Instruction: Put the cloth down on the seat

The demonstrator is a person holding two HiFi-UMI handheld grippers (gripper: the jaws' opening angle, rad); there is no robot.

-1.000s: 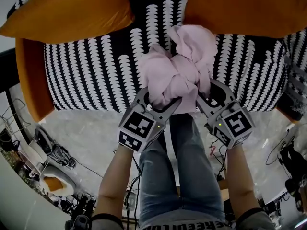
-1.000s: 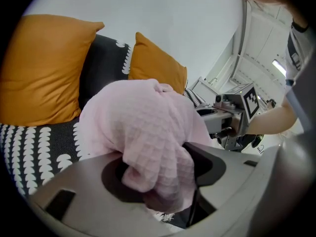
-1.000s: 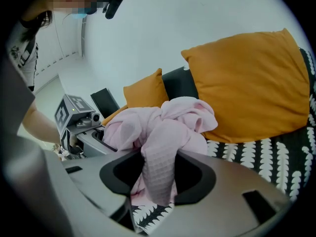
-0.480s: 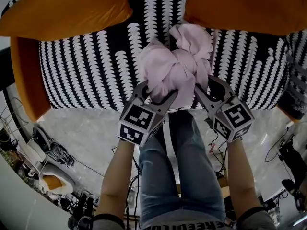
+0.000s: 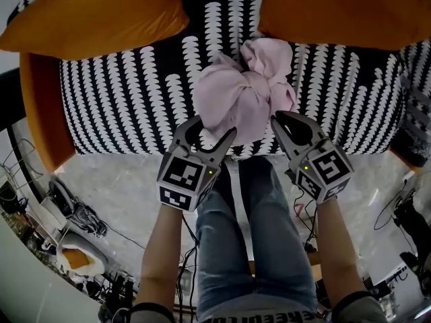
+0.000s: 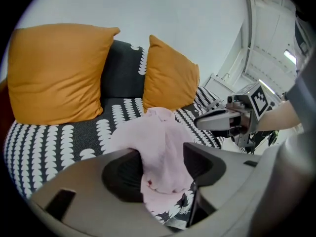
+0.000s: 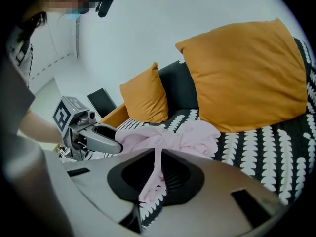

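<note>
The pink cloth (image 5: 237,98) lies crumpled on the black-and-white patterned seat (image 5: 128,93), near its front edge. My left gripper (image 5: 207,133) is at the cloth's near edge with its jaws wide apart. In the left gripper view the cloth (image 6: 159,137) hangs loosely between the spread jaws of the left gripper (image 6: 163,157). My right gripper (image 5: 276,118) is at the cloth's right side and its jaws are closing. In the right gripper view only a thin slit remains at the right gripper (image 7: 157,157), and a narrow fold of the cloth (image 7: 197,135) fills it.
Two orange cushions (image 5: 101,12) (image 5: 343,9) lean on the backrest behind the cloth. An orange armrest (image 5: 39,106) bounds the seat at the left. The person's legs (image 5: 256,234) stand before the seat. Cables and gear (image 5: 74,214) lie on the pale floor at the left.
Both grippers have drawn back towards the seat's front edge. The cloth has settled lower on the seat. The right gripper's jaws have narrowed from wide to almost together.
</note>
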